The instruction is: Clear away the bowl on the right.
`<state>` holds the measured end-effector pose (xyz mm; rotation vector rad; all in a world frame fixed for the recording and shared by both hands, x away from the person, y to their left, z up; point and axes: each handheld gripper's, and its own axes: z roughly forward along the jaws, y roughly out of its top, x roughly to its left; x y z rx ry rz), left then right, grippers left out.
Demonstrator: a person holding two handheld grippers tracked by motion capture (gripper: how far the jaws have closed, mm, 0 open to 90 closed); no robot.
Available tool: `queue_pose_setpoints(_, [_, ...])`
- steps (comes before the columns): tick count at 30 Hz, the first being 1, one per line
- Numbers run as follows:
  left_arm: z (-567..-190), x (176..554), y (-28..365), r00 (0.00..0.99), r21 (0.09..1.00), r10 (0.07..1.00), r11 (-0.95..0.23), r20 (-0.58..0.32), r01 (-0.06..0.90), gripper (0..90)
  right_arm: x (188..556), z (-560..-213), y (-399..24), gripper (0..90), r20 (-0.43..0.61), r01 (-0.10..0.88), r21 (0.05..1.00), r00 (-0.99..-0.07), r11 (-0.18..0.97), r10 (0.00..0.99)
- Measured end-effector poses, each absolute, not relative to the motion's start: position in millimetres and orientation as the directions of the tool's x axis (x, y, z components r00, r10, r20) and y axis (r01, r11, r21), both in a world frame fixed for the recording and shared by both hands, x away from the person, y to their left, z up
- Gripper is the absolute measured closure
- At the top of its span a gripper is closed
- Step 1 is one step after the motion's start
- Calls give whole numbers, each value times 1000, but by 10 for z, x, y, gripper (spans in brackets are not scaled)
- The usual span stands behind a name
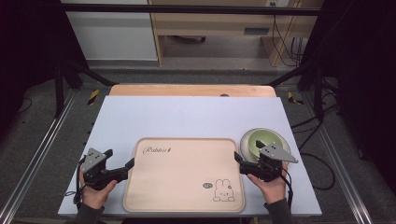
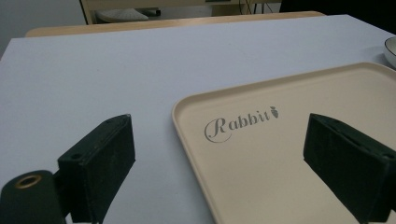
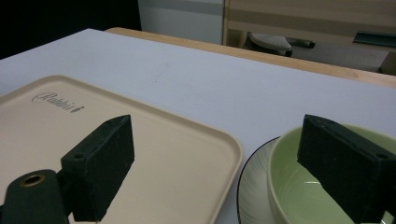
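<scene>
Beige tray (image 1: 184,172), rounded corners, flat on a white table (image 1: 187,116), at the near middle. Printed "Rabbit" script at its far left corner, small rabbit drawing at its near right corner. Left gripper (image 1: 130,164) at the tray's left edge, held in a hand (image 1: 95,193), jaws wide apart: in the left gripper view (image 2: 219,154), one jaw over bare table, the other over the tray floor, the rim between them, not clamped. Right gripper (image 1: 238,161) at the tray's right edge, held in the other hand (image 1: 273,186), jaws likewise spread: in the right gripper view (image 3: 215,163), one jaw over the tray, the other over a green bowl (image 3: 299,186). Bowl on a pale plate (image 1: 246,140), just right of the tray's far right corner. Wood edge beyond the white top at the far side.
</scene>
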<state>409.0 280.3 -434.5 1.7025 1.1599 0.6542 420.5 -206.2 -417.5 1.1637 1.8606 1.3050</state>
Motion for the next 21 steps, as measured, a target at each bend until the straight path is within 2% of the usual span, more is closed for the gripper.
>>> queue_pose_setpoints(21, [-4366,4096,2834,400,905,914,-107,-74,412,89,4206,-4115,-2256,115,36,346,932,-394,112,918])
